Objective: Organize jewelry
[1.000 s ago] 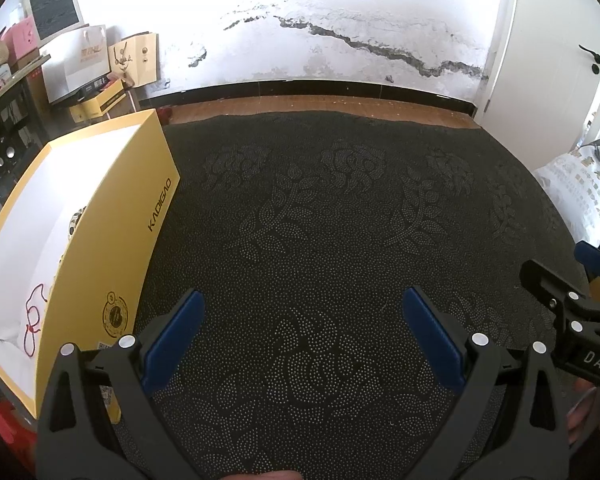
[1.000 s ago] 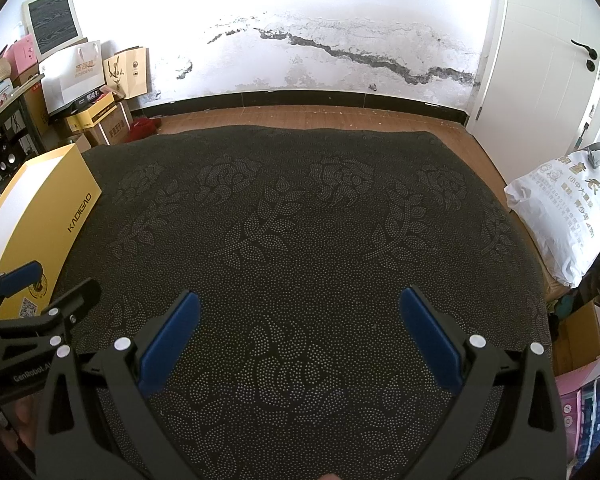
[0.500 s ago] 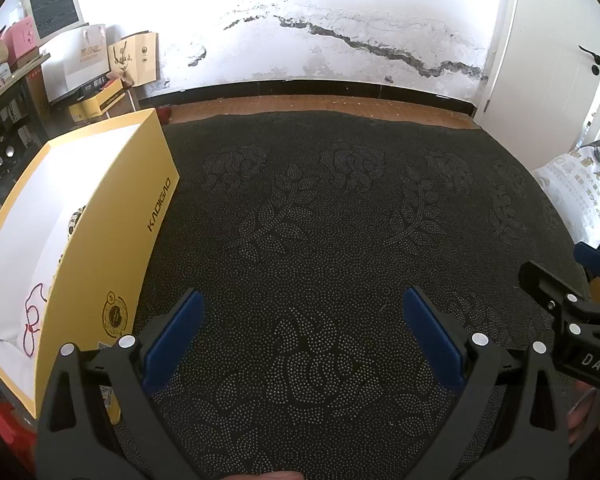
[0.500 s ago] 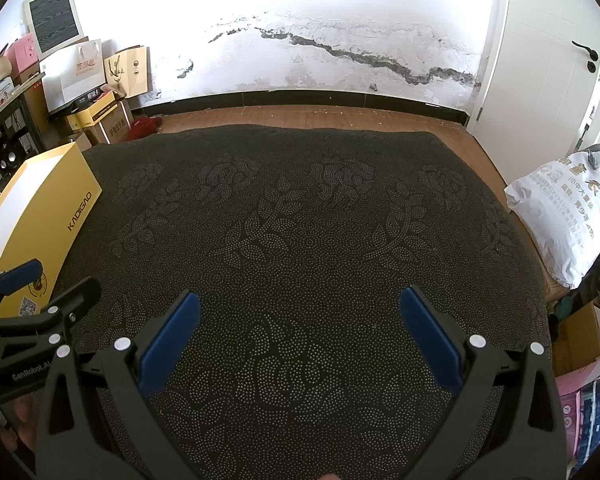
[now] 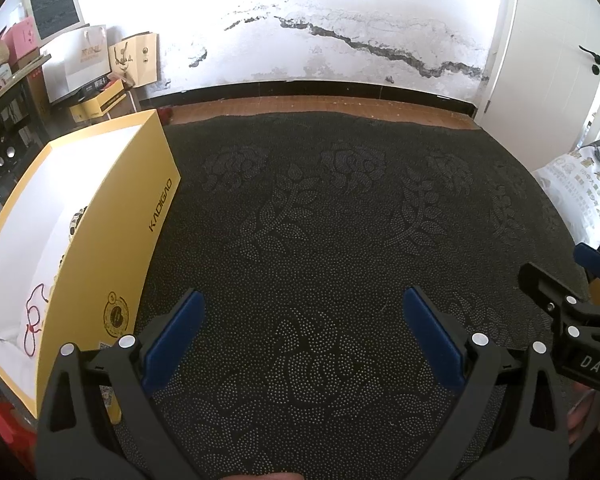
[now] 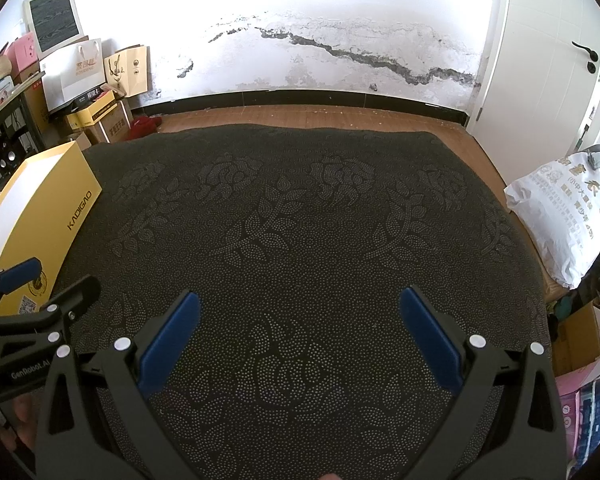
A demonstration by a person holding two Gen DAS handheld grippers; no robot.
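Over the mat (image 5: 320, 248): both grippers hover, empty.
Left gripper (image 5: 302, 316): wide apart.
Right gripper (image 6: 300, 316): wide apart.
Red cord (image 5: 34, 314): inside the yellow box (image 5: 112, 248), at left.

"KADIGAO" printed on side of yellow box (image 5: 112, 256), "DAS" on label of right claw (image 5: 572, 304) body, "GenRobot.AI" on left claw (image 6: 44, 284) body, bag lettering unreadable

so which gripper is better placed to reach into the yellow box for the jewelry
Left, probably. The left gripper hangs open right beside the yellow box, with the red cord inside. The right gripper, also open, is farther off.
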